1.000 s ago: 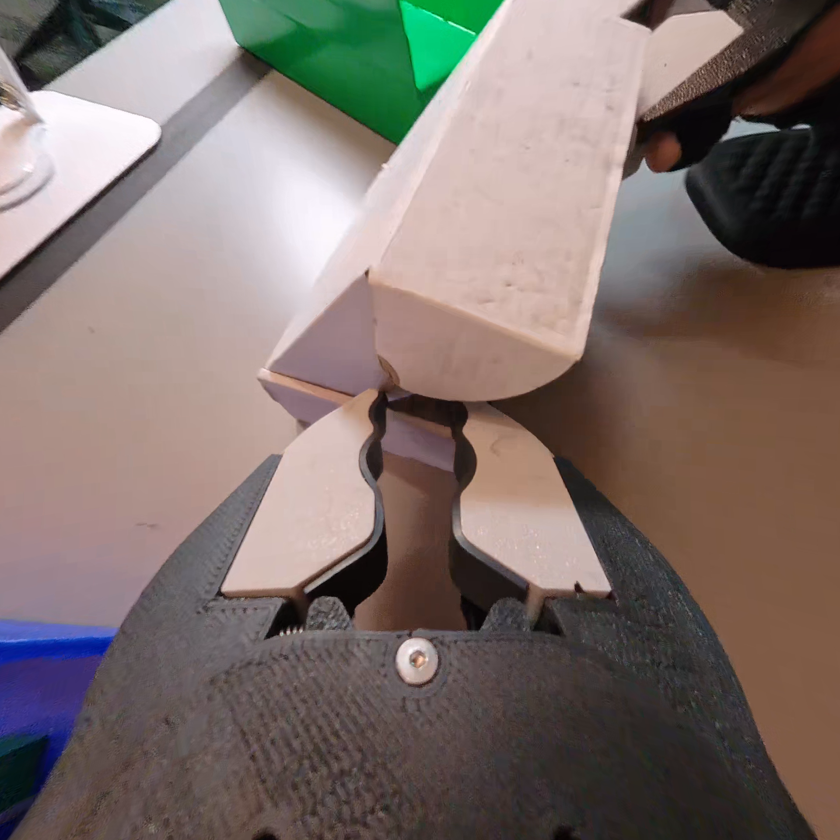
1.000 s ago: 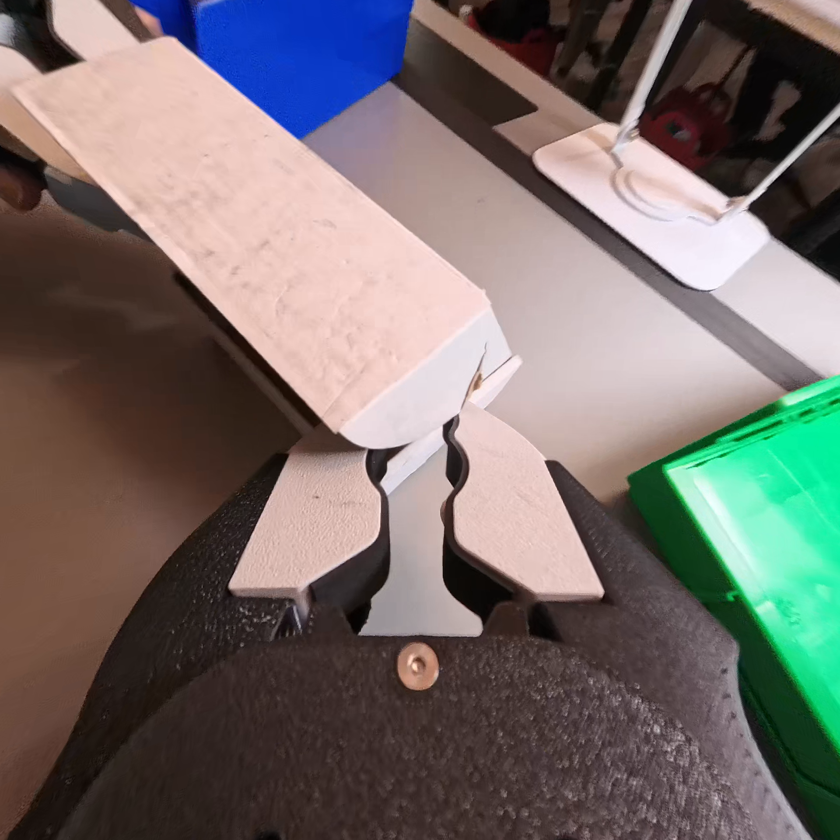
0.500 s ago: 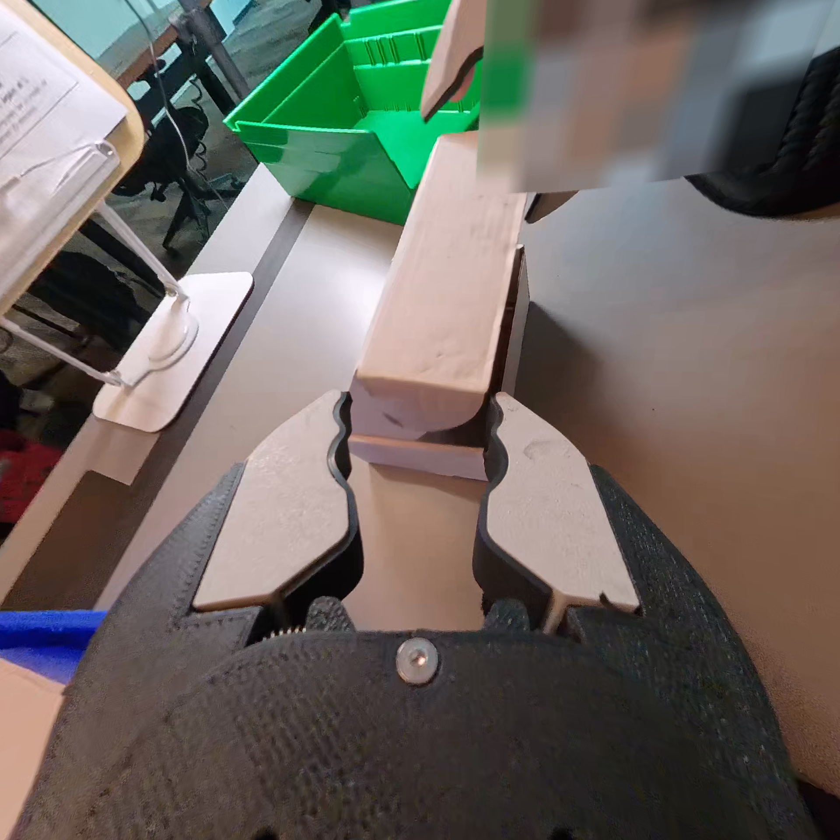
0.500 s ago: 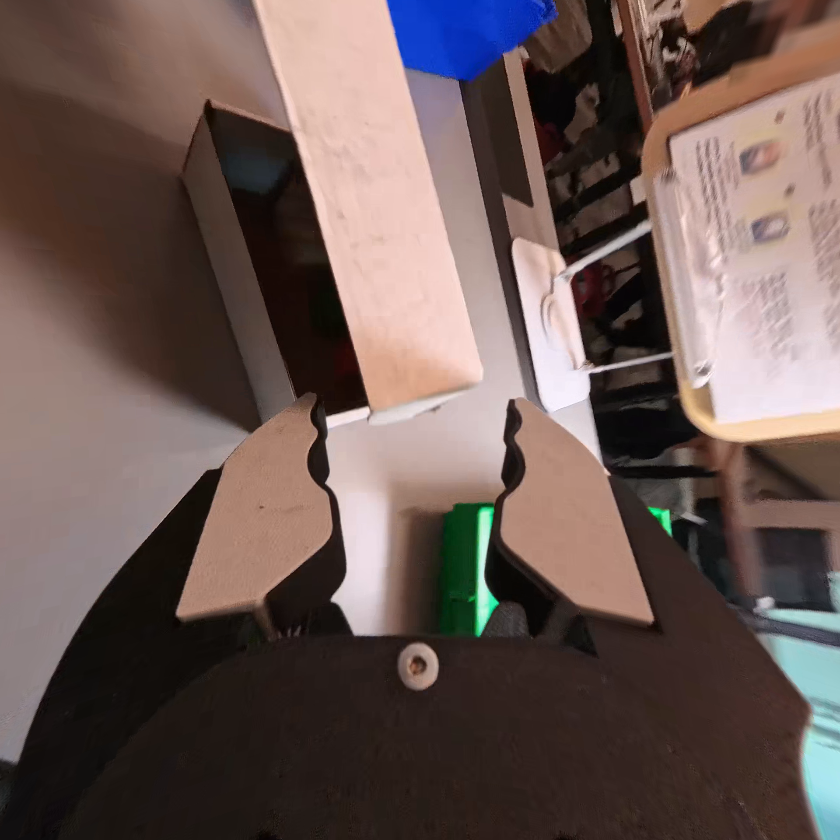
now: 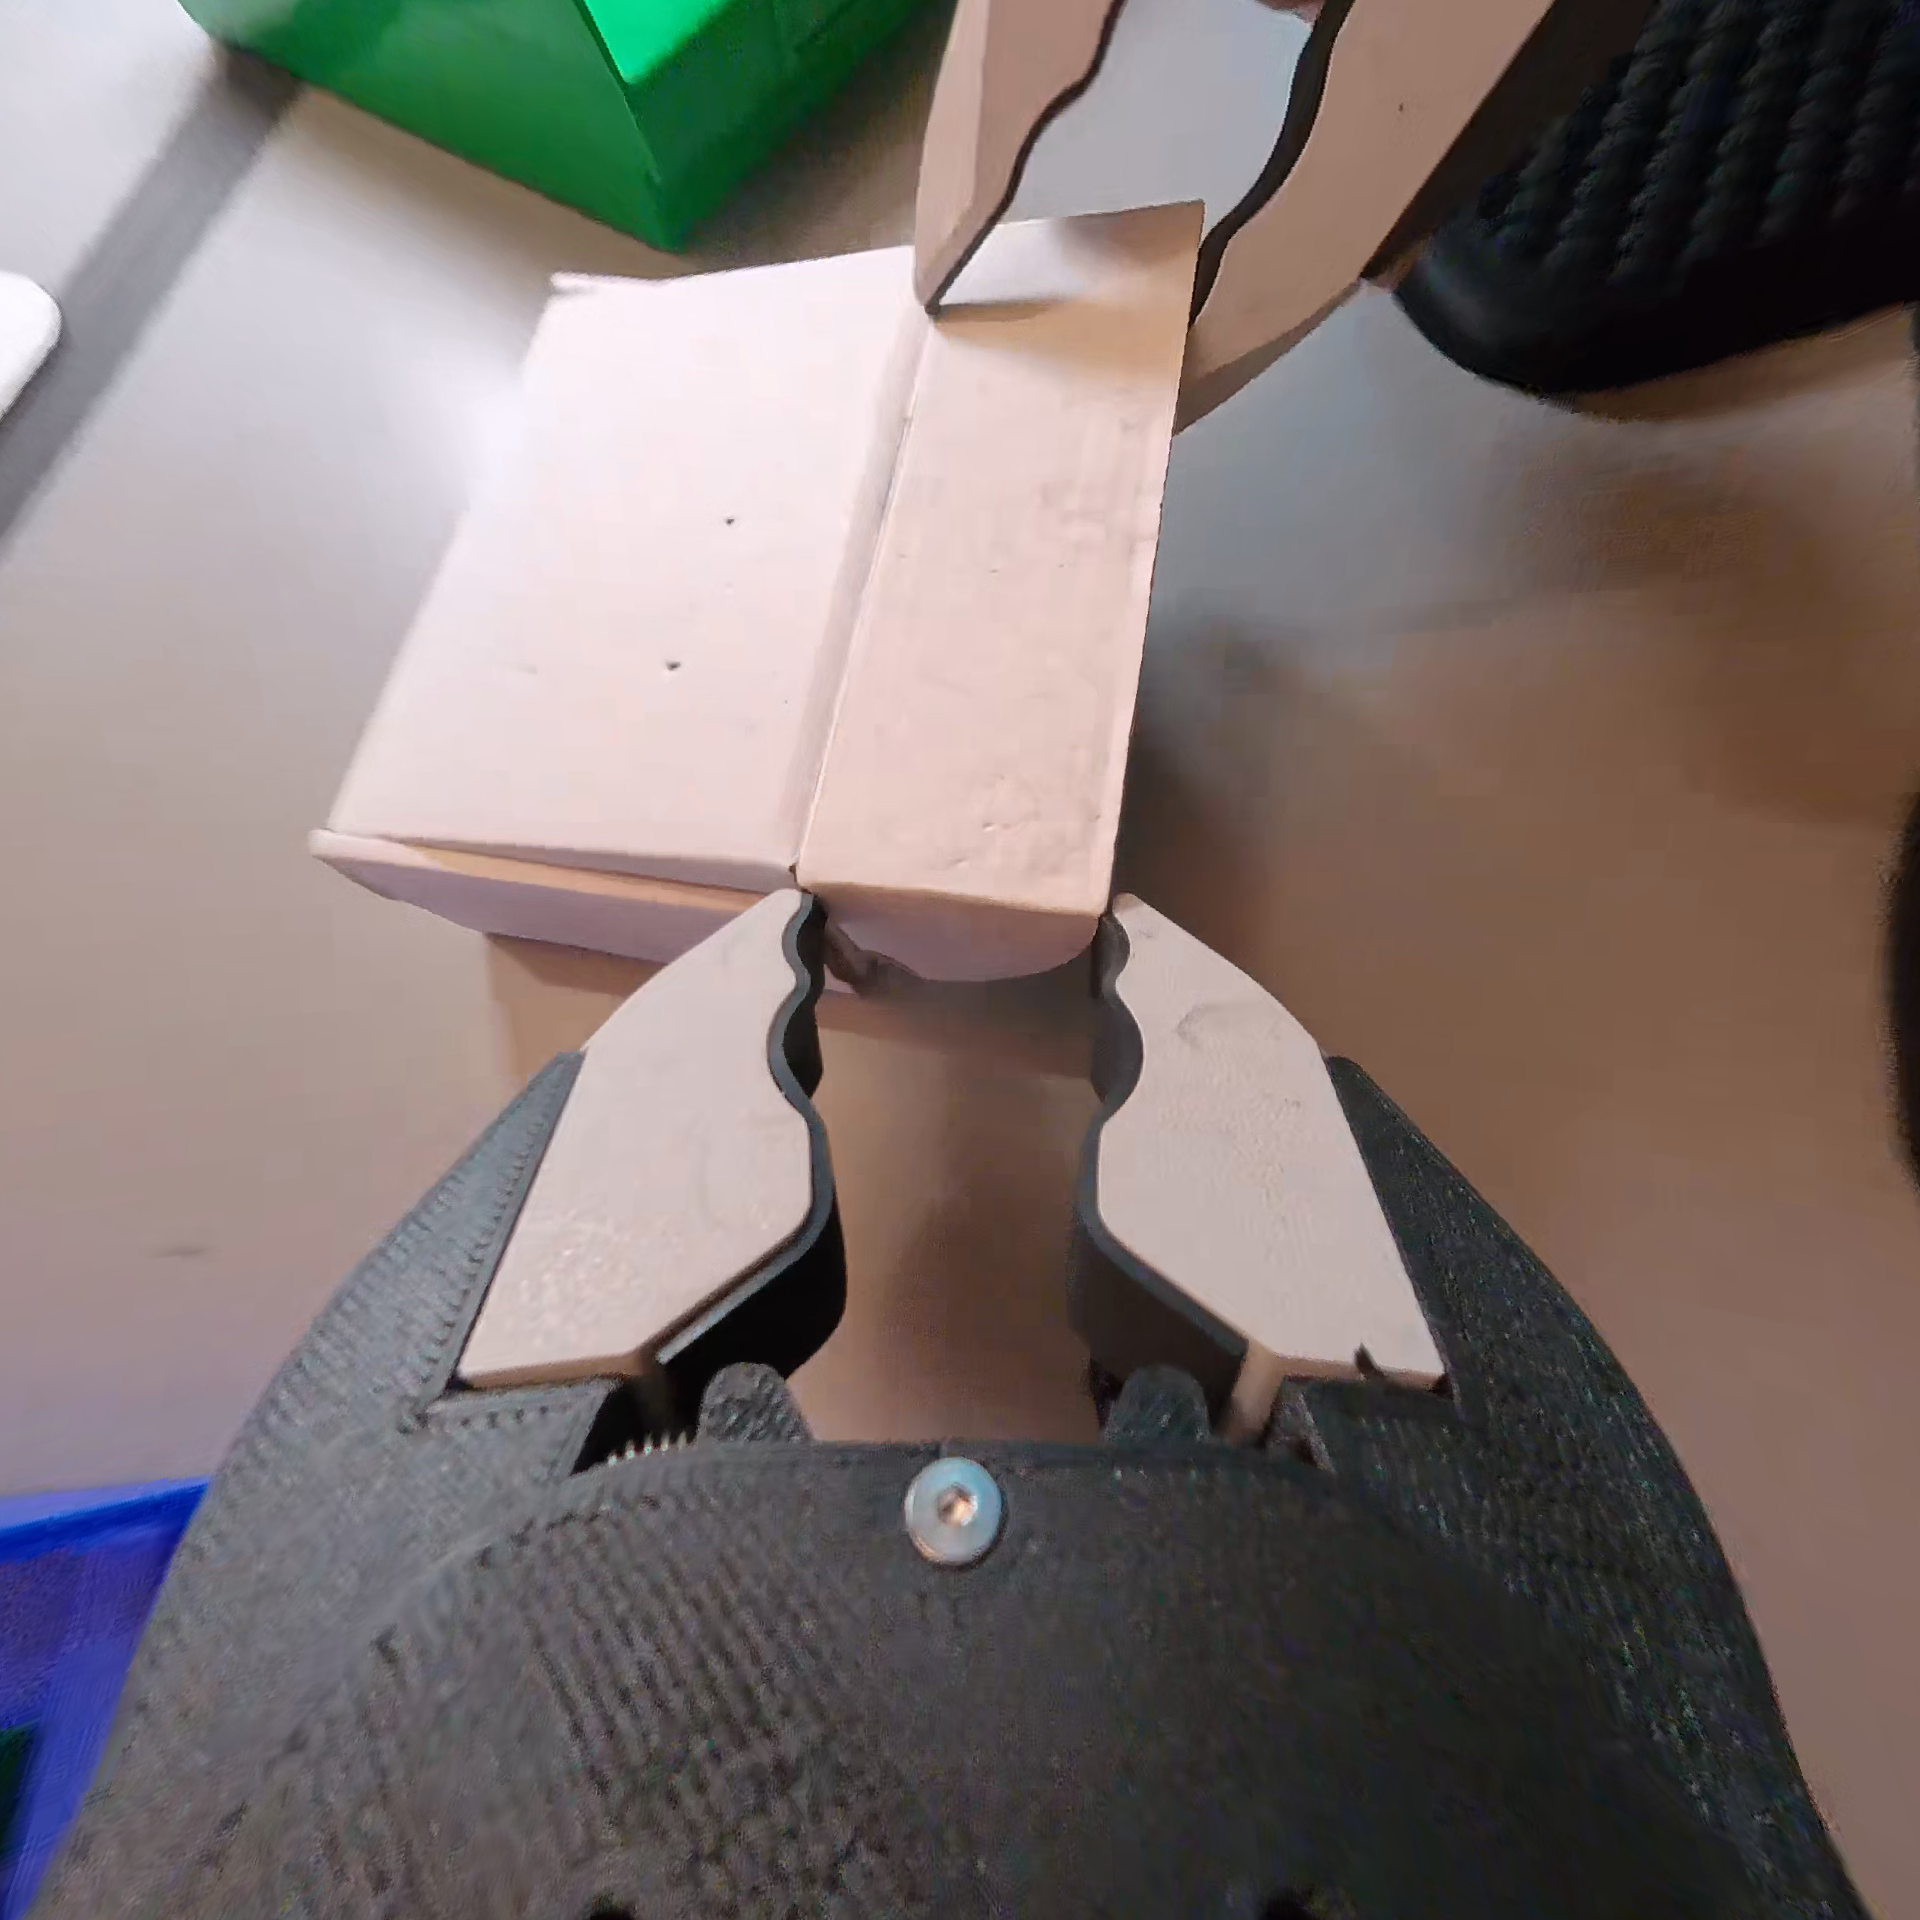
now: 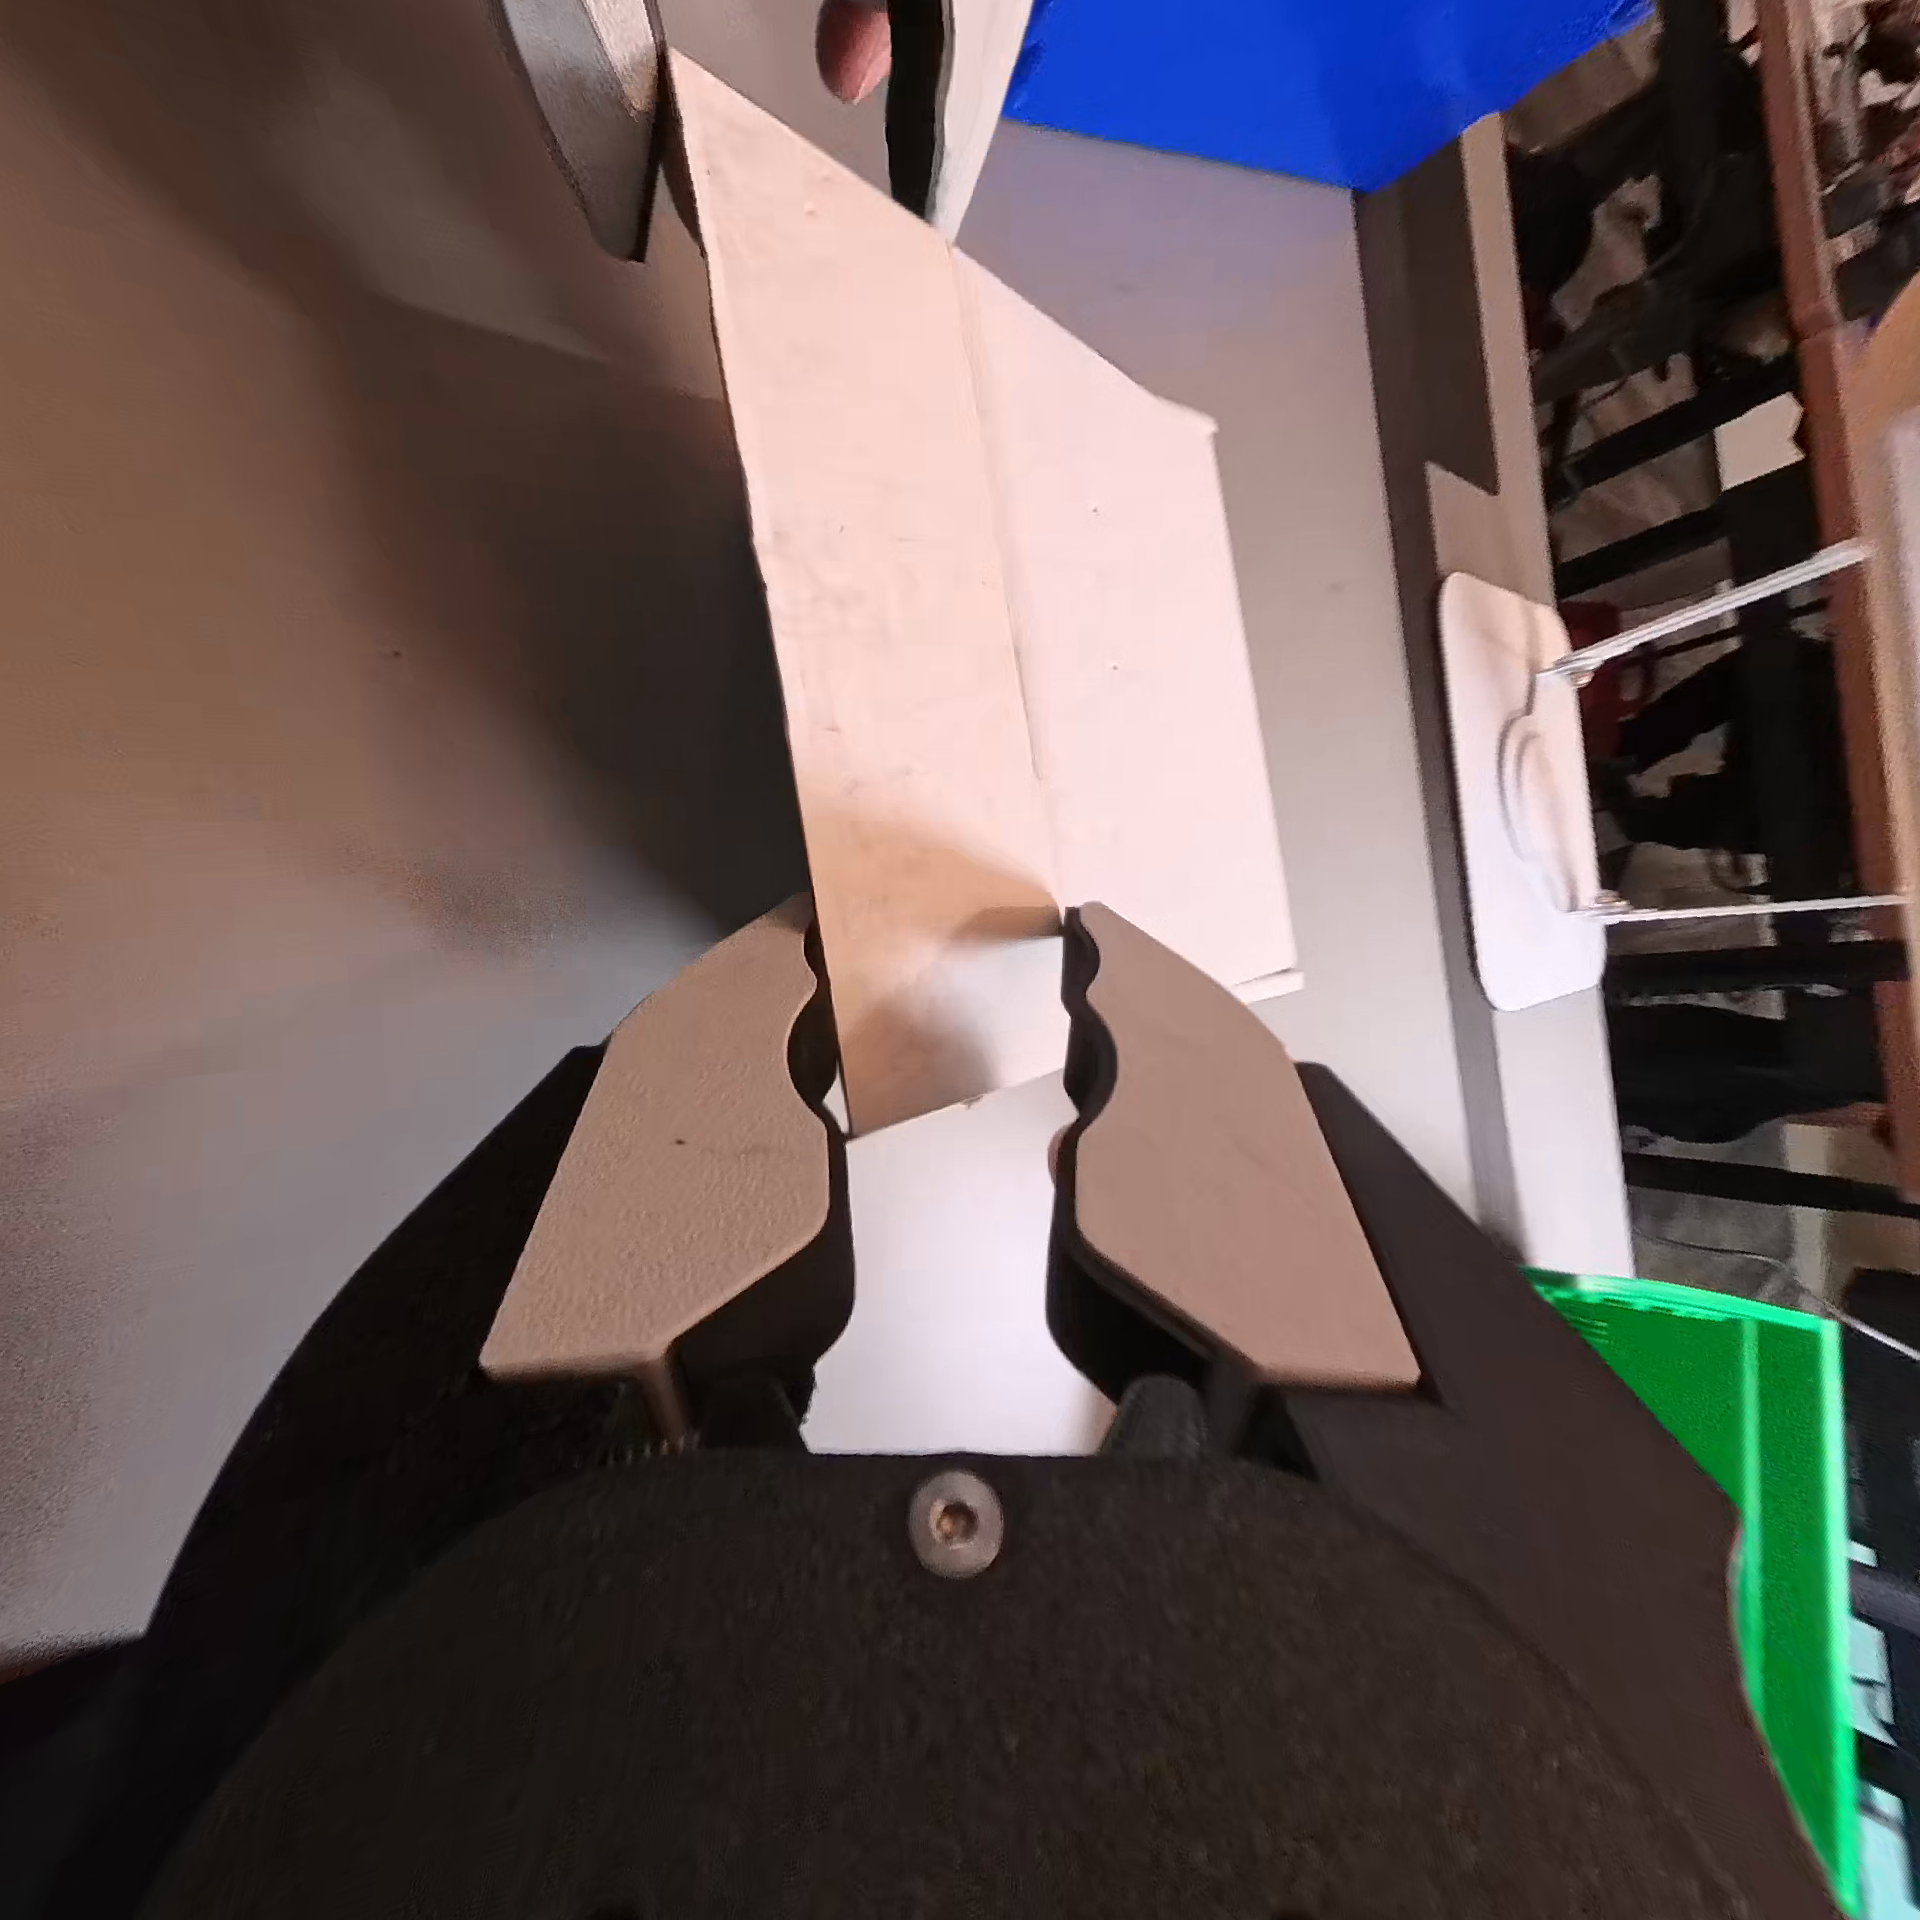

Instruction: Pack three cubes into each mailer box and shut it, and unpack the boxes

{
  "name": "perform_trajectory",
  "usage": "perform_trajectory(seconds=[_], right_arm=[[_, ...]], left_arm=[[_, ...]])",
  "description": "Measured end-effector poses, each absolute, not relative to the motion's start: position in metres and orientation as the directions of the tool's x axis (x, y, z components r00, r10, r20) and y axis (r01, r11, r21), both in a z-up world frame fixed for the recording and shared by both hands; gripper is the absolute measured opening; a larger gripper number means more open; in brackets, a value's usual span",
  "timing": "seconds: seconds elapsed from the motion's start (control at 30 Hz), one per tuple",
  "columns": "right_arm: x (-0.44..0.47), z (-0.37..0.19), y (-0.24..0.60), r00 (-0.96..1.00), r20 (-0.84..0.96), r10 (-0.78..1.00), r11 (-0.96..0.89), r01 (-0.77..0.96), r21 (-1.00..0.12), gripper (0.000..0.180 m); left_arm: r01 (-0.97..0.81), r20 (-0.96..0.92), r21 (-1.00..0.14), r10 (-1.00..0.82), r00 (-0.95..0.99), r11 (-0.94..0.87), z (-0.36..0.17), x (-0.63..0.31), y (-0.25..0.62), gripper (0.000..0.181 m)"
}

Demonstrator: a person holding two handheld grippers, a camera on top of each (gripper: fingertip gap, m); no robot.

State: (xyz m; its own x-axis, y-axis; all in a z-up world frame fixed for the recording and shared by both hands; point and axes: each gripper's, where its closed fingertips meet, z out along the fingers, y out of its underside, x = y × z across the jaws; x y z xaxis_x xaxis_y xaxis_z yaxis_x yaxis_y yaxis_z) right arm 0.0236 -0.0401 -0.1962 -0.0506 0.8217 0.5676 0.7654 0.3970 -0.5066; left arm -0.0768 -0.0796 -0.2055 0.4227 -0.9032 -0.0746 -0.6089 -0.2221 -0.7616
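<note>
A white mailer box (image 5: pixel 644 582) lies on the tan table with its lid down flat. Its front flap (image 5: pixel 997 644) sticks out level along the right side, not tucked in. My left gripper (image 5: pixel 951 920) is open, with one fingertip at each side of the flap's near end. My right gripper (image 5: pixel 1070 249) is open at the flap's far end, fingers either side of it. In the right wrist view the flap (image 6: pixel 883 582) runs from between the right gripper's (image 6: pixel 940 925) fingers to the left gripper (image 6: pixel 774 156). The box lid (image 6: pixel 1132 675) lies to the right. No cubes show.
A green bin (image 5: pixel 540 94) stands behind the box and also shows in the right wrist view (image 6: pixel 1766 1455). A blue bin (image 5: pixel 73 1621) sits at my near left, also seen in the right wrist view (image 6: pixel 1247 73). A white stand base (image 6: pixel 1517 779) rests by the table's edge. A dark sleeve (image 5: pixel 1683 177) is at upper right. Spacing between my two grippers at the tips: around 12 cm.
The lid, raised and tilted a second ago, now lies flat on the box. Both grippers have opened wider and now straddle the two ends of the front flap.
</note>
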Motion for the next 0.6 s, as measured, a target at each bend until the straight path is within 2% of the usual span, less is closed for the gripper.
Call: perform_trajectory(seconds=[0.2, 0.4, 0.5, 0.6], right_arm=[[0.022, -0.209, -0.041, 0.0, 0.49, 0.871, 0.32, 0.758, -0.568, 0.036], [0.022, -0.212, -0.04, 0.053, 0.402, 0.914, 0.225, 0.76, -0.61, 0.032], [0.022, -0.212, -0.04, 0.053, 0.395, 0.917, 0.215, 0.769, -0.602, 0.032], [0.022, -0.212, -0.044, 0.031, 0.378, 0.925, 0.22, 0.768, -0.602, 0.04]], left_arm=[[-0.419, 0.299, -0.752, -0.83, 0.471, -0.509, -0.205, -0.07, -0.087, 0.049], [-0.295, 0.594, -0.601, -0.663, 0.456, -0.742, -0.209, -0.065, -0.096, 0.049], [-0.235, 0.683, -0.55, -0.594, 0.425, -0.801, -0.207, -0.064, -0.097, 0.05], [-0.226, 0.685, -0.55, -0.59, 0.428, -0.804, -0.207, -0.067, -0.097, 0.051]])
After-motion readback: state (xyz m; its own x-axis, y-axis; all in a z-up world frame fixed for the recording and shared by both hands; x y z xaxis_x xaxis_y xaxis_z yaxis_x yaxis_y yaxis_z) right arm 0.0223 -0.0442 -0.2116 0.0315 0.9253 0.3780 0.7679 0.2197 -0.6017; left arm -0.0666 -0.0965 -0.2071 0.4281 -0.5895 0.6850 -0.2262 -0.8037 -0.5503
